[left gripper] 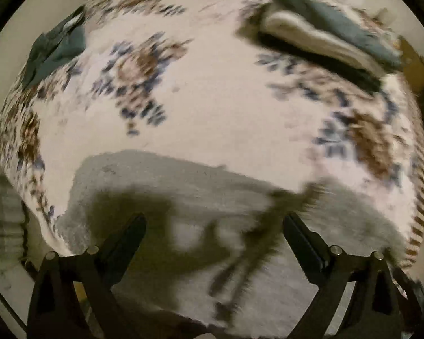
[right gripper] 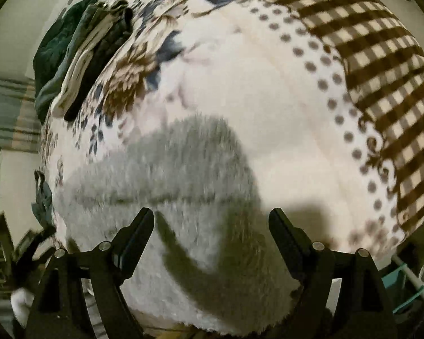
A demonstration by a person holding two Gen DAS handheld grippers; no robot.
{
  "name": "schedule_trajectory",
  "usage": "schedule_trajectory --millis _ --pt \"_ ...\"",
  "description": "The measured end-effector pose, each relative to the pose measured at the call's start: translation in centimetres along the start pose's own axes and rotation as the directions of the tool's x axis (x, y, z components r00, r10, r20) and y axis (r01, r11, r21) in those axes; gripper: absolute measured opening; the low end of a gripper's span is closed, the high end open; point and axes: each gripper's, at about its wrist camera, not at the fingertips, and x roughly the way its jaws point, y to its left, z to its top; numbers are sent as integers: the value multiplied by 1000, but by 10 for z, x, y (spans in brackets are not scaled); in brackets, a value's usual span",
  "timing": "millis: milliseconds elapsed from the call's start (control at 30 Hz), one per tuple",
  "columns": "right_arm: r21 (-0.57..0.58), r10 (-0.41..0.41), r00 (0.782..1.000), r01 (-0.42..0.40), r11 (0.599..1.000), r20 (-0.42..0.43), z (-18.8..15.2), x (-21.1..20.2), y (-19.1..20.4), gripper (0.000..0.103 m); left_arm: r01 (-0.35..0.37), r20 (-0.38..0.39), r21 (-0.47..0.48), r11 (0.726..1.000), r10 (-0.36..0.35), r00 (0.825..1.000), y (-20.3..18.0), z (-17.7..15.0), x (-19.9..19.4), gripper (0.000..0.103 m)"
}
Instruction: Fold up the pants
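- We hold the left gripper [left gripper: 214, 223] above the grey fleece pants [left gripper: 183, 186]; its jaws stand wide apart and grip nothing.
- The right gripper [right gripper: 212, 217] hovers likewise, jaws wide apart and empty, over the same pants [right gripper: 166, 175].
- The pants lie on the near part of a bed covered by a floral blanket [left gripper: 212, 99], just ahead of and under both grippers.
- A stack [left gripper: 325, 36] of dark and pale clothes sits well apart at the far side of the bed; a dark green garment [left gripper: 53, 53] lies near the far left edge.
- A checked cover [right gripper: 381, 56] lies to the right, clear of the pants.
- Step in hand, as we judge it: the pants appear laid out or partly folded, and both grippers are positioned to take hold for a fold. A crease line runs across the pants in the right wrist view, which suggests one fold may already exist; both views are blurred, so we cannot confirm this.
- Long axis: it appears to run left to right across both views. We cannot tell which end is the waistband.
- Next move calls for lowering each gripper onto an edge, closing the jaws on all fabric layers, then lifting both sides evenly.
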Motion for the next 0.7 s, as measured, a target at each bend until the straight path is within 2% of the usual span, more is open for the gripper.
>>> schedule_trajectory --millis 67,133,167,200,267,300,333,367,433,567,700 --pt "9 8 1000 -7 1000 -6 -1 -3 -4 85 54 4 126 991 -55 998 -42 -7 -20 99" --pt "38 33 997 -30 999 -63 -4 8 -14 85 81 3 268 960 -85 996 -89 -14 -33 99" --pt "78 79 991 -71 994 -105 -6 18 -22 85 96 9 335 937 -105 994 -113 -18 -39 99" --pt "155 162 977 -140 978 -139 -9 31 -34 85 110 6 423 899 -124 992 -147 -25 -44 99" --pt "216 242 963 -214 953 -114 -16 40 -47 73 119 -16 537 835 -131 991 -193 -34 -44 99" --pt "210 269 960 -248 946 -78 -20 39 -50 56 118 -25 595 795 -128 991 -217 -41 -42 99" --pt "202 278 959 -262 944 -53 -24 37 -51 43 110 -31 646 756 -118 993 -239 -47 -39 99" --pt "200 289 957 -278 940 -30 -29 33 -52 41 106 -41 689 717 -108 993 -258 -54 -34 99" --pt "216 351 936 -351 911 38 -43 27 -56 33 103 -65 765 635 -83 994 -293 -67 -22 99" --pt "237 393 912 -409 881 113 -61 18 -60 29 69 -72 881 468 -11 997 -343 -91 2 99" --pt "252 417 894 -447 858 163 -72 10 -62 27 8 -35 971 240 112 993 -369 -122 31 99"
